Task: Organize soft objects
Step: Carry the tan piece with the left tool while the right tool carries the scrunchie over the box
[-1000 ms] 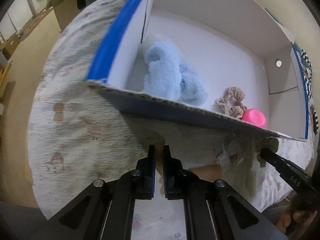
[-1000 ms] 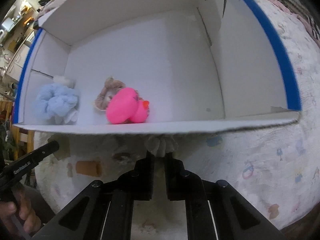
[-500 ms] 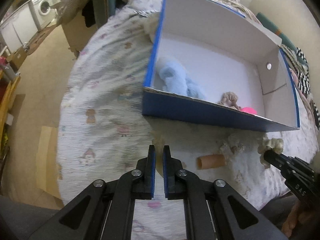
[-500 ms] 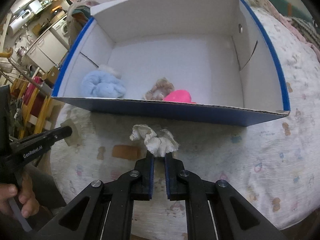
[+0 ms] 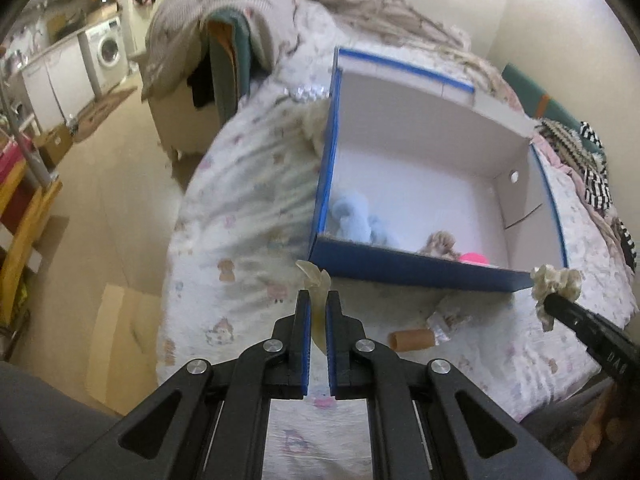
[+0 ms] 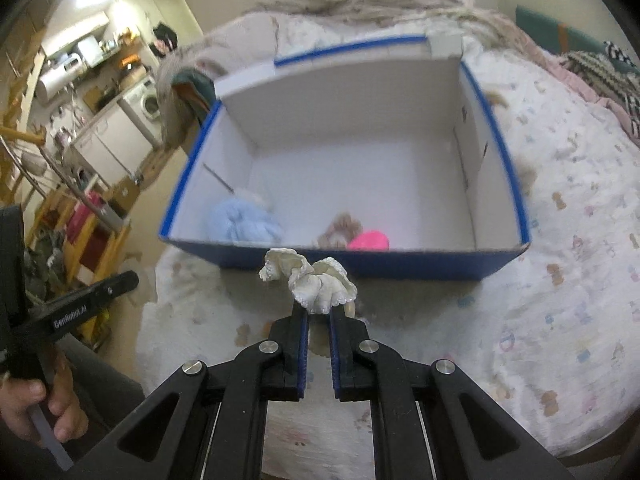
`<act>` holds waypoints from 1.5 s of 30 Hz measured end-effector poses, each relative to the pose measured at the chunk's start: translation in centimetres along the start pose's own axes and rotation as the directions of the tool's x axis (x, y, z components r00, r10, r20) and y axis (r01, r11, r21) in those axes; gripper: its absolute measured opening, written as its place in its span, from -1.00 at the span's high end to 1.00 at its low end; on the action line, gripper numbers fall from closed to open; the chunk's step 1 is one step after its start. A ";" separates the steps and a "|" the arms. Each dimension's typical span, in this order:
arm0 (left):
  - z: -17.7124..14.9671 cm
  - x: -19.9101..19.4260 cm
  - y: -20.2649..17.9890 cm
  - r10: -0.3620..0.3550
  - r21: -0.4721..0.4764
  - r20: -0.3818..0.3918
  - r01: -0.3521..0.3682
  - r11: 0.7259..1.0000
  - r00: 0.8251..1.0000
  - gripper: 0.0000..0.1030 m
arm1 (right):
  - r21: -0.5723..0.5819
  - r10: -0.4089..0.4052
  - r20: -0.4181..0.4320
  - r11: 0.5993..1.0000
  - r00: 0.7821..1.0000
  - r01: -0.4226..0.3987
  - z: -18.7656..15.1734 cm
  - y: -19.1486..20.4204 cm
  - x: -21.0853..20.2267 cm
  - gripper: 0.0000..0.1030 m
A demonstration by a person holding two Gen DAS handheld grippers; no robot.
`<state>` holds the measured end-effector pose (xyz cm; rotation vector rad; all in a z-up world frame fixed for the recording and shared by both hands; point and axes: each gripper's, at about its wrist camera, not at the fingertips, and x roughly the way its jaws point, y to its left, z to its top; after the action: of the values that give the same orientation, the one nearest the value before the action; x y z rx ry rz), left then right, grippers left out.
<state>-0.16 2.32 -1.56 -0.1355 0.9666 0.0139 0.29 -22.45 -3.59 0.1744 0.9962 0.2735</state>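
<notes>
A blue cardboard box (image 5: 408, 270) with a white inside stands on the bed; it also shows in the right wrist view (image 6: 400, 266). Inside lie a light blue fluffy item (image 5: 356, 220) (image 6: 242, 220), a beige scrunchie (image 5: 440, 242) (image 6: 342, 226) and a pink soft ball (image 5: 474, 258) (image 6: 370, 240). My left gripper (image 5: 318, 300) is shut on a pale yellowish soft piece (image 5: 314, 276), held above the bed in front of the box. My right gripper (image 6: 318, 316) is shut on a cream ruffled scrunchie (image 6: 316, 280), also visible in the left wrist view (image 5: 554, 284), in front of the box.
A brown tube with a foil-like end (image 5: 416, 338) lies on the patterned bedsheet (image 6: 560, 280) before the box. Piled clothes (image 5: 224, 40) hang at the bed's far end. The floor (image 5: 100, 200) drops off to the left. A washing machine (image 5: 108, 46) stands far back.
Both grippers have pulled back and risen away from the box, each still holding its soft item. The box now appears farther off and fully in view.
</notes>
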 end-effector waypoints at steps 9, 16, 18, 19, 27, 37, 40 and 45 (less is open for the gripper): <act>3.3 -2.6 -0.9 0.007 0.039 0.096 -0.010 0.999 0.995 0.88 | 0.044 0.026 0.144 0.999 0.989 -0.033 2.2 -0.6 -4.0 0.79; 6.7 -1.8 -2.2 0.007 0.056 0.127 -0.014 0.998 0.992 0.88 | 0.036 0.024 0.223 0.999 0.975 -0.033 5.3 -0.6 -5.0 0.79; 7.5 -1.5 -2.7 0.007 0.068 0.135 -0.016 0.998 0.991 0.88 | 0.019 0.009 0.231 1.000 0.973 -0.014 6.0 -0.6 -4.8 0.79; 7.9 -1.2 -3.0 0.005 0.073 0.138 -0.015 0.997 0.990 0.88 | 0.010 0.003 0.233 1.000 0.972 -0.006 6.4 -0.7 -4.6 0.79; 9.7 1.3 -5.0 0.002 0.115 0.132 -0.017 0.993 0.991 0.88 | 0.023 -0.046 0.217 0.999 0.975 0.042 8.5 -2.9 -2.1 0.79; 10.9 5.3 -5.9 0.007 0.124 0.083 -0.017 0.992 0.996 0.88 | 0.053 -0.081 0.198 0.996 0.977 0.071 11.0 -4.8 0.8 0.79; 11.3 6.3 -6.2 0.010 0.131 0.077 -0.020 0.991 0.997 0.88 | 0.054 -0.083 0.174 0.996 0.981 0.075 11.6 -5.0 1.9 0.79; 11.3 8.8 -7.3 0.018 0.173 0.072 -0.030 0.984 0.997 0.88 | 0.045 -0.080 0.128 0.996 0.989 0.075 12.2 -4.7 4.0 0.79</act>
<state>14.62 -3.95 -1.70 0.0378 0.8949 -0.0433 13.32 -25.96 -1.57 0.1872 0.8779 0.1685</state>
